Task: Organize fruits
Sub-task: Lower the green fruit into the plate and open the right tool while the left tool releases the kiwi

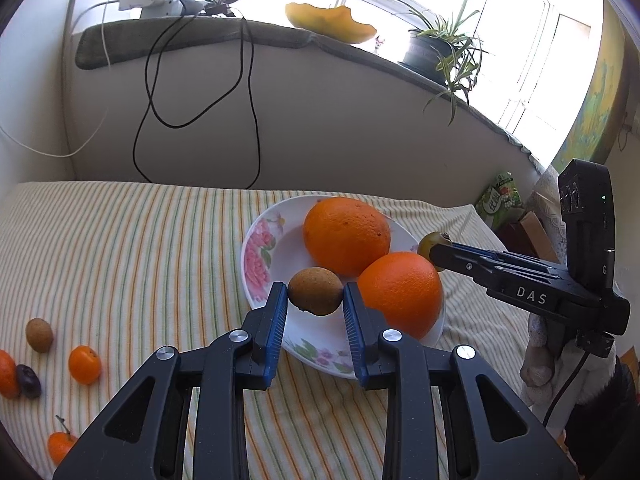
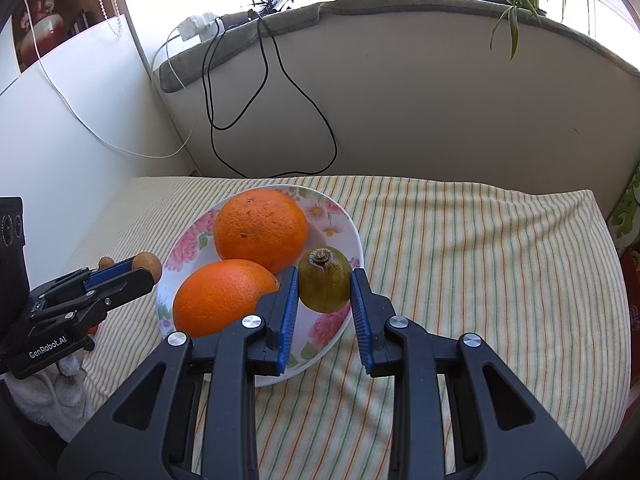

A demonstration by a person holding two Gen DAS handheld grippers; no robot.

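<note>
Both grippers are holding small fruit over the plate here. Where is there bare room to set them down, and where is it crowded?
On the plate, two oranges fill the far and left parts. Bare patches are the near bowl beneath the left gripper and the right rim under the right gripper. The striped cloth right of the plate is open; its left end holds scattered small fruit.

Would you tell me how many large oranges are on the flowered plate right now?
2. One large orange sits toward the plate's far side; the other large orange lies touching it on the near side. Nothing suggests a third hidden behind them.
</note>
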